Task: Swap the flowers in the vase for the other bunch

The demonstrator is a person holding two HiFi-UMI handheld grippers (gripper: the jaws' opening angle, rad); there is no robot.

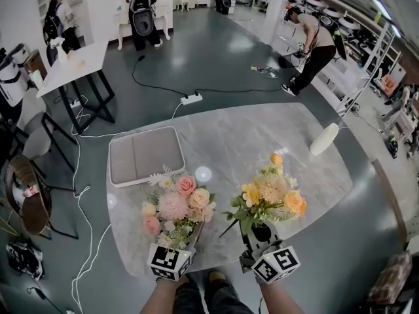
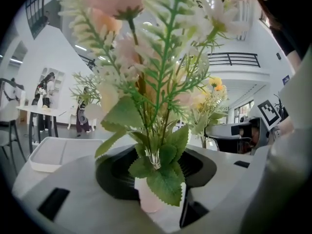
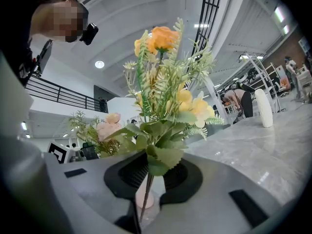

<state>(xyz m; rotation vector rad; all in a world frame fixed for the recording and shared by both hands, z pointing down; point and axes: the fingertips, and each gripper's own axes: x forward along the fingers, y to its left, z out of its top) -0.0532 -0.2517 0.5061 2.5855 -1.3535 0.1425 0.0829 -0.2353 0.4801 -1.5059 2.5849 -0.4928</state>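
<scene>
Vase: tall white ceramic vase (image 1: 324,139), upright at the far R end of the pale grey marble-look table (image 1: 262,133). No flowers seen in it, so prob. emptied & waiting for the new bunch.
Pink bunch: pink & cream artificial flowers w/ green leaves (image 1: 175,207), well apart from the vase, to its L & nearer the person. Upright, stems down in the L gripper's gap.
Yellow bunch: yellow & orange artificial flowers w/ green sprigs (image 1: 270,198), between the pink bunch & the vase, but not near the vase. Upright.
L gripper: (image 2: 157,196) jaws wide apart. The pink bunch's bound stems stand between them, no pad seen pressing, so not a real grip. Can't tell if the stem foot rests on the table.
R gripper: (image 3: 145,199) jaws nearly together, pinched on the yellow bunch's thin stems, low down under the leaves.
Why so: a low stem hold keeps the heads upright & clear, w/ the stem end free for the vase mouth. Loose L + firm R suggests pink gets set aside & yellow goes in, a judgement only.
Pose: both grippers side by side at the table edge farthest from the vase, pointing roughly level across the table, marker cubes up. Forearms (image 1: 160,298) come in from the near side.
Tray: flat grey rectangular tray w/ white rim (image 1: 145,154), far L of the vase, beyond the pink bunch.
</scene>
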